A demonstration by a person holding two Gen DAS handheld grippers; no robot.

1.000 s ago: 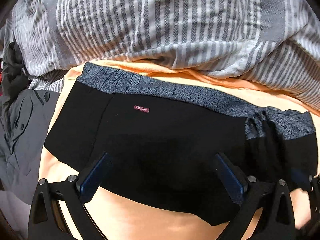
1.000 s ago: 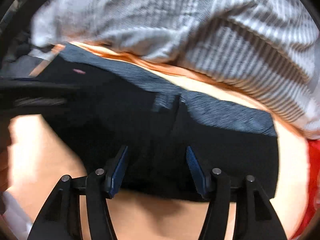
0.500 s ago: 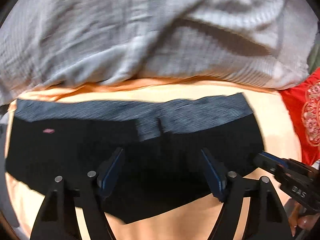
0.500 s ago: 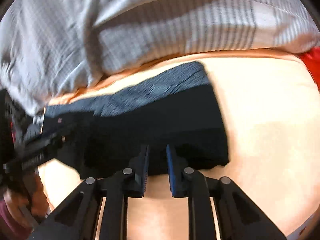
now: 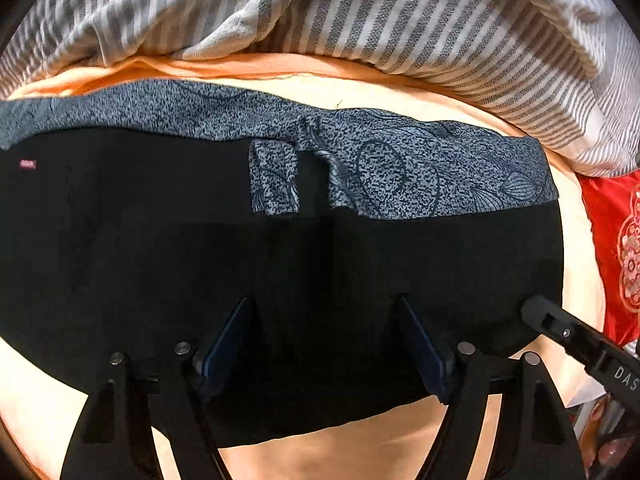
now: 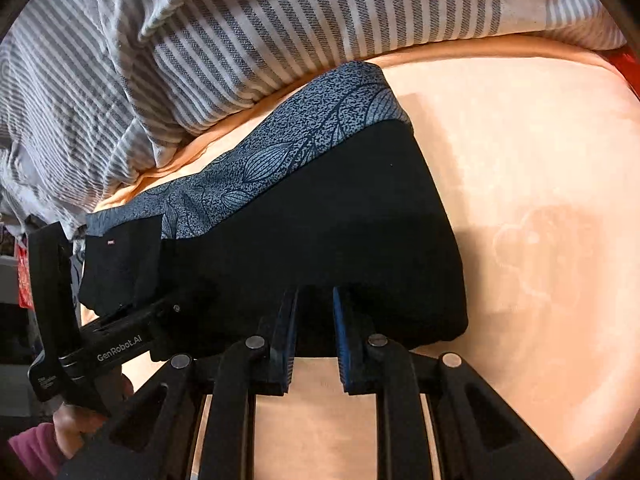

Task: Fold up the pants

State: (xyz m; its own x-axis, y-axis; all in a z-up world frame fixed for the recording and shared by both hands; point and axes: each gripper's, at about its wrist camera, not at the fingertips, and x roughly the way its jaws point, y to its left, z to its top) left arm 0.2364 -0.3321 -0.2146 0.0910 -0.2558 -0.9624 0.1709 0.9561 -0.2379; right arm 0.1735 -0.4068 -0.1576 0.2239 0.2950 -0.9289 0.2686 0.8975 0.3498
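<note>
A: Pants (image 5: 160, 248), black with a grey patterned band, lie flat across the middle of the left view. Left gripper (image 5: 324, 344) stands spread over their near edge, cloth beneath, nothing pinched.

B: Right gripper (image 6: 314, 320)?

A: Fingers nearly together at the near hem, lower centre; whether cloth is caught between them, cannot tell.

B: Differences between views?

A: Left view shows a red cloth (image 5: 612, 256) at the right edge. Right view shows a hand (image 6: 76, 420) at lower left, holding the left gripper.

B: Surface?

A: Peach sheet (image 6: 520, 200); striped blanket (image 5: 400, 12) bunched along the top.
</note>
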